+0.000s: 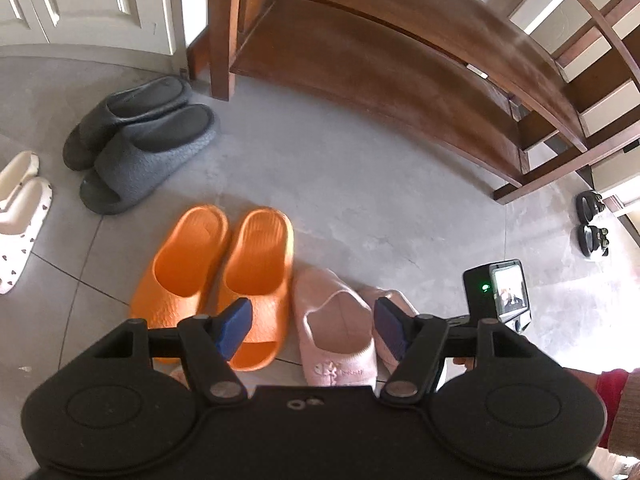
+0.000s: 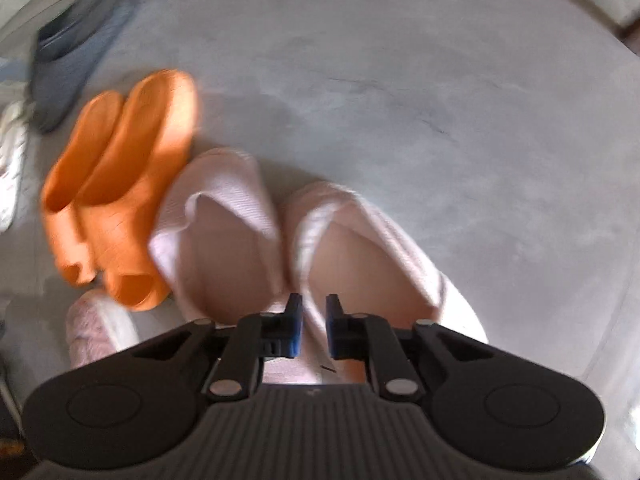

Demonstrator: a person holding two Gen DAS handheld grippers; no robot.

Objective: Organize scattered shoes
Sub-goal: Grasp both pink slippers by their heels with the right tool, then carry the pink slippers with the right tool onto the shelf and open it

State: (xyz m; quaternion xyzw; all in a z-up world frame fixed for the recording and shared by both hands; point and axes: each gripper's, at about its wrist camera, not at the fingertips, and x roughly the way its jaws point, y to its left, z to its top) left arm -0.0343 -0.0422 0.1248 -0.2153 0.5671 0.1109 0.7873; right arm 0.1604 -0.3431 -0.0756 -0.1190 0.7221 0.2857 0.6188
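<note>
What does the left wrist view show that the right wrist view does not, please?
Only the left wrist view shows the wooden rack, the white door, the cream slippers, the small black shoes and the open left gripper. Only the right wrist view shows the right gripper nearly closed around the edge of the right pink slipper. Both show the orange slides, grey slides, the pink pair and the grey floor.
</note>
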